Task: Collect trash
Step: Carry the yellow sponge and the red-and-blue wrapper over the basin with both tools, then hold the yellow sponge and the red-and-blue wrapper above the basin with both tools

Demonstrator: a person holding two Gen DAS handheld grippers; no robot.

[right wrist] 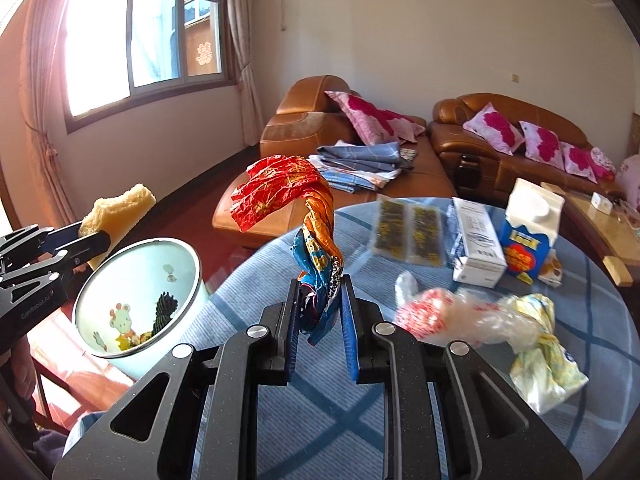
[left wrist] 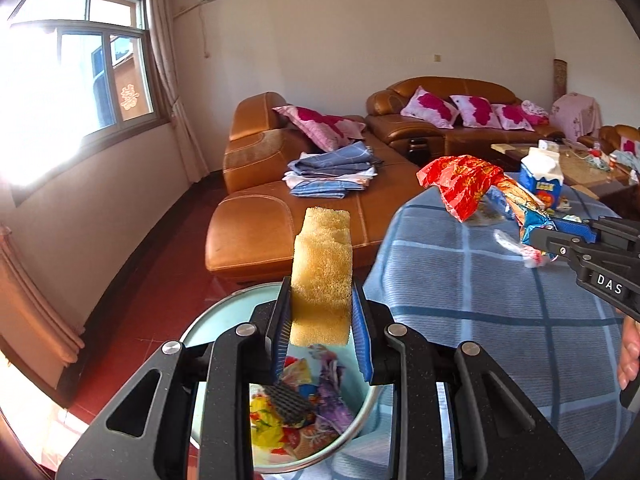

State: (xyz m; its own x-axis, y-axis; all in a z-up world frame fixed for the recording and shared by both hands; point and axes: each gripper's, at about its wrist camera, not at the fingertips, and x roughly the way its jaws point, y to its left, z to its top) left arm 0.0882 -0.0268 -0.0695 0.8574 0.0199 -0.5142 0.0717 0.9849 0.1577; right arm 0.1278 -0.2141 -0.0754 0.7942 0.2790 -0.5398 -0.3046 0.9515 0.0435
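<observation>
Trash is sitting in both my tools right now. I am squeezing a yellow sponge between the pads of my left gripper, which is clamping it from both sides, and it is hanging right above the pale blue bin beside the table. Wrappers and a dark mesh scrap are lying at the bottom of that bin. My right gripper is pinching the twisted tail of a red and orange snack wrapper, its jaws closed on the foil, and the wrapper is sticking up above the blue checked tablecloth, near the bin's side of the table. More litter is waiting on the cloth: a crumpled plastic bag and a yellowish bag just beside it, then a white box, a milk carton and two seaweed packets farther back. A brown leather sofa is standing behind the table
</observation>
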